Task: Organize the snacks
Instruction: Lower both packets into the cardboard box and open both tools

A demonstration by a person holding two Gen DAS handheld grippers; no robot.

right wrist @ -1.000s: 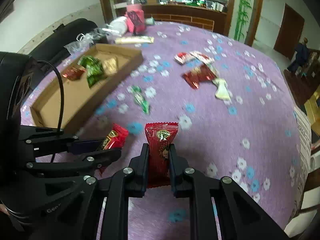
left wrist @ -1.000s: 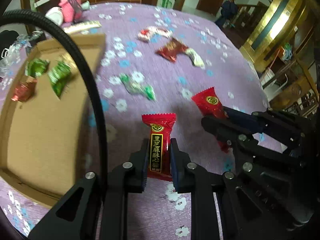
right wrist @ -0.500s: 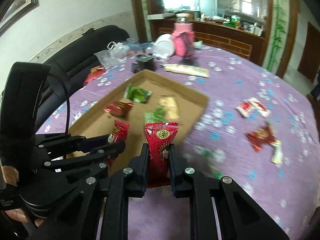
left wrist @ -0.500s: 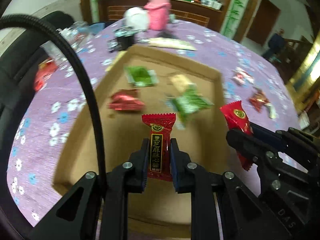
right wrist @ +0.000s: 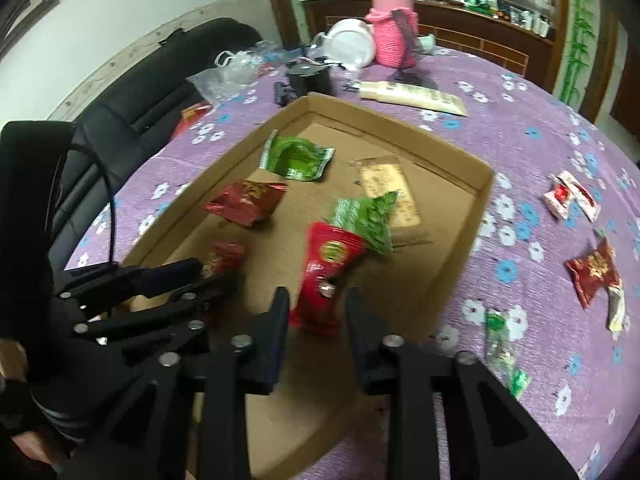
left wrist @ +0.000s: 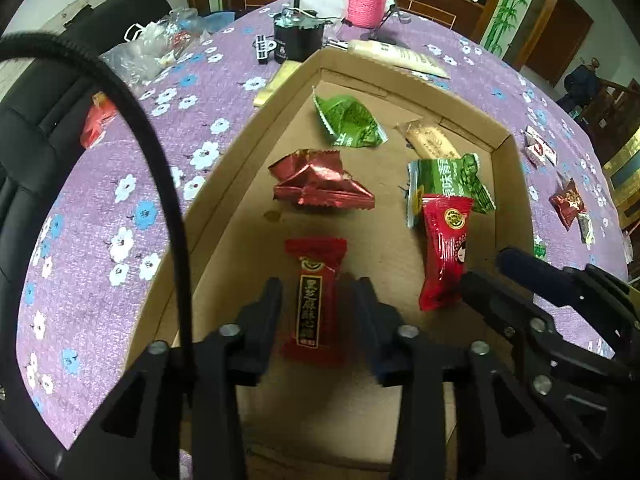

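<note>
At the bottom centre of the left wrist view, the left gripper [left wrist: 316, 300] has its jaws opening, and the dark red snack with gold lettering [left wrist: 315, 300] sits between them with a gap on both sides, released on the floor of the cardboard tray [left wrist: 224, 184]. At the bottom centre of the right wrist view, the right gripper [right wrist: 314, 312] is likewise opening its jaws; the bright red snack with a face print [right wrist: 326, 276] stands tilted between them, blurred, with no pad pressing on it, its upper end against a green packet [right wrist: 366, 220]. In the left view that same red snack lies at right of centre, just beside the right gripper's fingers [left wrist: 492, 300], which enter from the lower right. Further up the tray are a crumpled dark red wrapper [left wrist: 320, 182] in the middle, a green wrapper [left wrist: 348, 122] above it, and a tan packet [left wrist: 430, 142] toward the upper right corner. Outside the tray, on the purple flowered tablecloth [right wrist: 520, 120], more snacks lie loose at the right of the right wrist view: a red-and-white pair [right wrist: 572, 198], a dark red one [right wrist: 594, 272] and a green one [right wrist: 500, 344] near the lower right. At top centre stands a pink knitted holder [right wrist: 394, 36].
</note>
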